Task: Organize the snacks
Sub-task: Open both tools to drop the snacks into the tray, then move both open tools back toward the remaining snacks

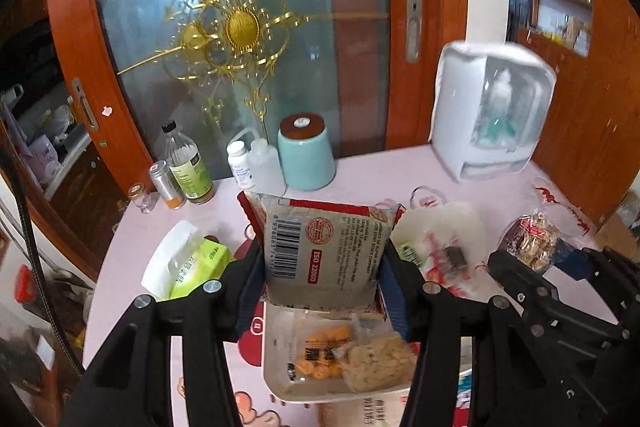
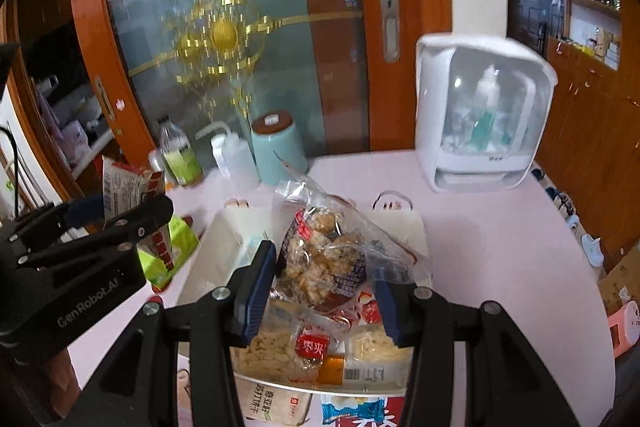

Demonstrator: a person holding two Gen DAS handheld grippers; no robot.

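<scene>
The left gripper [image 1: 324,279] clamps a flat grey-and-red foil snack packet with a barcode [image 1: 320,251] between its blue pads, holding it above the white rectangular tray [image 1: 276,367]. The packet's lower edge hides the tray's far rim. In the tray lie clear packets of orange pieces [image 1: 324,355] and pale crisps [image 1: 376,359]; their labels are too small to read.

The right gripper [image 2: 324,291] is closed on a clear plastic bag of brown nut clusters [image 2: 324,259], which hangs over the same tray [image 2: 208,259]; the bag's crumpled top [image 2: 296,187] sticks up, blurred. Below it a small red-labelled sweet [image 2: 312,347] shows, partly covered.

Around them on the pink worktop [image 1: 368,175] sit a green tissue pack [image 1: 200,263], a pale blue ceramic jar with a brown lid [image 1: 306,155], a white pill bottle [image 1: 240,163], a glass bottle with a green label [image 1: 188,163] and a white cabinet with a clear front [image 1: 492,115], its contents hazy. Both lower edges cut off further packets.
</scene>
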